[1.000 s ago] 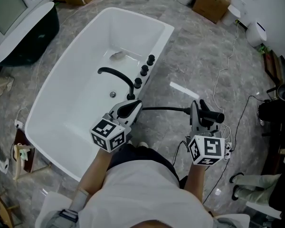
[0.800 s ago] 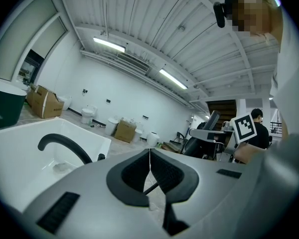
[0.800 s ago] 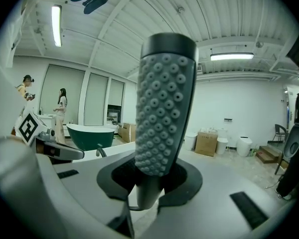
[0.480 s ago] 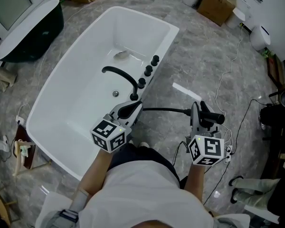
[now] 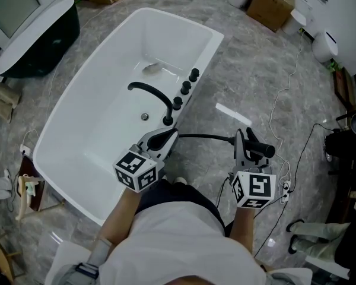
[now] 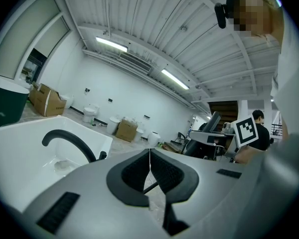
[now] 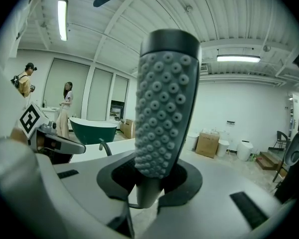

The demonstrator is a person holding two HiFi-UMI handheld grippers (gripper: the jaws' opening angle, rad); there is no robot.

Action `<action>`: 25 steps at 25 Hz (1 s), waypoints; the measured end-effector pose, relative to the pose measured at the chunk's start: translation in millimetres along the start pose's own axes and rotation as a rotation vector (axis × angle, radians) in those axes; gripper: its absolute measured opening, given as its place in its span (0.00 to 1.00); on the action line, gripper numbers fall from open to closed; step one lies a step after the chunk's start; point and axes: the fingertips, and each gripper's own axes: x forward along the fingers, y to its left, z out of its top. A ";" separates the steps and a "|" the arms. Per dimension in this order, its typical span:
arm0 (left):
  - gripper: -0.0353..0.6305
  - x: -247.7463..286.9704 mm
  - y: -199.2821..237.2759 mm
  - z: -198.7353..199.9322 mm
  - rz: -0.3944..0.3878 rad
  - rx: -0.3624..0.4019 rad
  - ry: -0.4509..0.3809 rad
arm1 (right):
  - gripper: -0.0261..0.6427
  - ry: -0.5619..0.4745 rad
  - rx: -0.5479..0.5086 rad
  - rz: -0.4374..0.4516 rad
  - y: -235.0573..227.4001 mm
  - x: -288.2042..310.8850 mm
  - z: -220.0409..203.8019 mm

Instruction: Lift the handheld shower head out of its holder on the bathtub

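The black handheld shower head (image 5: 260,149) is out over the floor, right of the white bathtub (image 5: 107,88), with my right gripper (image 5: 244,141) shut on its handle. In the right gripper view its nubbed face (image 7: 164,103) stands upright between the jaws (image 7: 149,176). Its black hose (image 5: 204,137) runs level from the tub's near corner to the handle. My left gripper (image 5: 161,139) hovers at that corner, shut and holding nothing; in the left gripper view its jaws (image 6: 149,156) meet in a thin line. The black spout (image 5: 151,94) arches over the tub beside three black knobs (image 5: 185,88).
A dark green tub (image 5: 35,34) stands at the far left. Cardboard boxes (image 5: 272,5) and white bins sit along the back. Cables (image 5: 285,100) and a white strip (image 5: 231,113) lie on the stone floor right of the bathtub. Dark equipment (image 5: 344,141) crowds the right edge.
The head view has shifted slightly. Both grippers and the shower head stay where they were.
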 end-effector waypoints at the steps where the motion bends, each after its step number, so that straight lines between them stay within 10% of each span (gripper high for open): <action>1: 0.07 -0.6 -0.6 -0.3 0.001 -0.001 -0.001 | 0.19 -0.001 0.000 0.007 1.8 -0.5 0.2; 25: 0.07 -29.3 3.3 -6.7 0.037 -0.015 -0.014 | 0.19 0.005 -0.024 -0.004 16.2 -9.4 -5.3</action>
